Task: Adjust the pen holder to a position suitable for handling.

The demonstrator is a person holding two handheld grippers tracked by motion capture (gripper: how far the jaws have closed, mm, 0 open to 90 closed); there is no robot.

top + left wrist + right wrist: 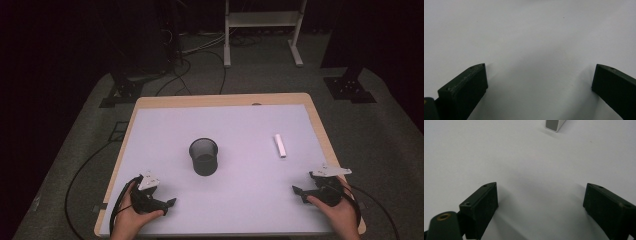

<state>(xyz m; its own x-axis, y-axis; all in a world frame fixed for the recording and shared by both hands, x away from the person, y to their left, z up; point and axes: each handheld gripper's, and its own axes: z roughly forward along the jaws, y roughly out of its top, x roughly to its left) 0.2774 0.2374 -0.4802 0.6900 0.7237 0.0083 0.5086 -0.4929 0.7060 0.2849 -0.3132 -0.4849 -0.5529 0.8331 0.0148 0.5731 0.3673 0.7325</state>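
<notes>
High view shows the white bar (280,146) lying flat toward the right edge of the table (220,100), its near end pointing at the front right corner, where the right gripper (306,189) rests; the black mesh cup (204,156) stands upright near the middle, well apart from the bar. The left gripper (167,204) rests at the front left corner. Both claws stand wide with nothing between their jaws, as the gripper views confirm. The bar is small and low on a smooth mat, so a right claw coming in too shallow could, I judge, nudge it along the surface or pinch one end and tip it; swung carelessly, it might also knock the light cup over. In the right gripper view the bar (555,124) is cut off by the top edge, leaving just its end face. The cup's inside is too dark to read.
</notes>
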